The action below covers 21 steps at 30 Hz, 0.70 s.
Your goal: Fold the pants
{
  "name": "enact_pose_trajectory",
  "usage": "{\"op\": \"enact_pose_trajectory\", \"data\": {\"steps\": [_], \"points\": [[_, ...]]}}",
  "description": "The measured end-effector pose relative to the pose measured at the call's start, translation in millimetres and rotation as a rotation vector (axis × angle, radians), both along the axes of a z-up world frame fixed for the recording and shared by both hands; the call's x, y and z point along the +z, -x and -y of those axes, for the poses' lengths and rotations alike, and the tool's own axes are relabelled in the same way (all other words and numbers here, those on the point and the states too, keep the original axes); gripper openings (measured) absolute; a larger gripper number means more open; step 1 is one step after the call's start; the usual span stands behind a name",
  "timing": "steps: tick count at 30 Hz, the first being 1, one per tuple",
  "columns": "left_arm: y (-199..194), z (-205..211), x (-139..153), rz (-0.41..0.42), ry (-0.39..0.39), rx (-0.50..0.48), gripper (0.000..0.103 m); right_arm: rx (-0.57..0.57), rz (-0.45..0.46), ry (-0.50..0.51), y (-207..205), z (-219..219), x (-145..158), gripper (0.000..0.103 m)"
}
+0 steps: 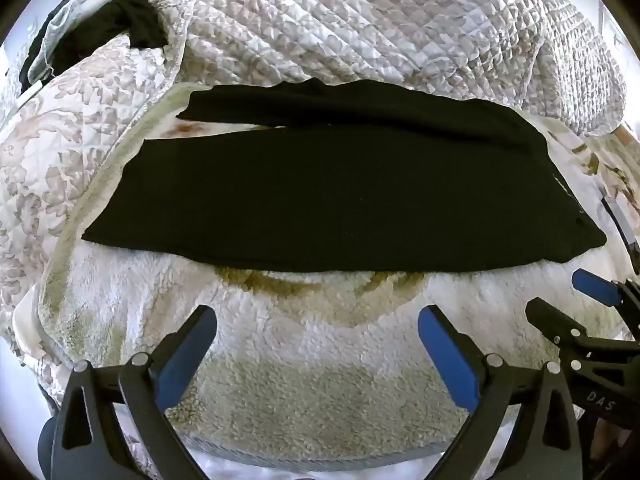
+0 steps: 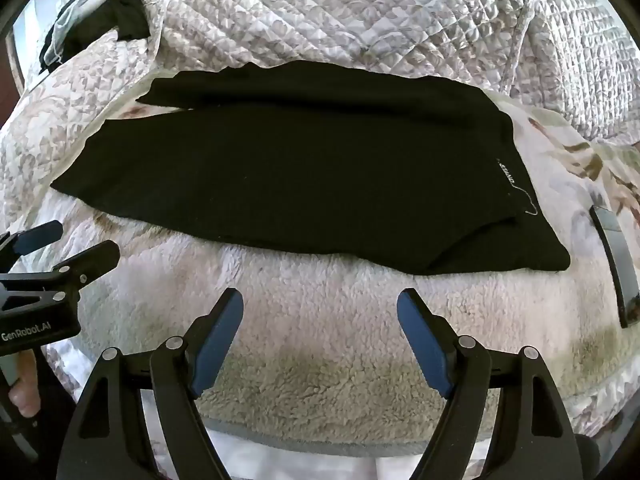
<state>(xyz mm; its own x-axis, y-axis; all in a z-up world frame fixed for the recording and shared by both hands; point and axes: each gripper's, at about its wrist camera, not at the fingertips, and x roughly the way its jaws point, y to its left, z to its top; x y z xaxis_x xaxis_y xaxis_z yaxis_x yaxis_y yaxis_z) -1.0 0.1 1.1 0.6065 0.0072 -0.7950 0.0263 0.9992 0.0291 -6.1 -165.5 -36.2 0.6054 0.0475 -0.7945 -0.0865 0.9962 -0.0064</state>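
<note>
Black pants (image 1: 340, 192) (image 2: 300, 176) lie flat across a cream fleece blanket (image 1: 320, 364) (image 2: 320, 380). The waist is at the right, where a white-lettered label (image 2: 507, 174) shows, and the legs run to the left, the far leg (image 1: 280, 104) slightly apart from the near one. My left gripper (image 1: 318, 316) hangs open over the blanket just short of the pants' near edge, with nothing between its fingers. My right gripper (image 2: 320, 298) is open and empty too, beside it on the waist side. Each one shows in the other's view: the right gripper (image 1: 568, 300) and the left gripper (image 2: 76, 242).
A quilted floral cover (image 1: 360, 20) (image 2: 360, 12) is bunched up behind the pants. Dark clothes (image 1: 112, 28) lie piled at the far left corner. A dark flat slab (image 2: 616, 264) rests on the bed right of the waistband. A hand (image 2: 24, 396) grips the left tool's handle.
</note>
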Motion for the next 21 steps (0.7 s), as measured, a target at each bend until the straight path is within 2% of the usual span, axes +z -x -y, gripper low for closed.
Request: {"op": "enact_pose_trajectory", "data": {"steps": [21], "points": [[-0.2, 0.5, -0.9, -0.038, 0.026, -0.008, 0.102, -0.007, -0.018, 0.008, 1.7, 0.0, -2.7, 0.079]]}}
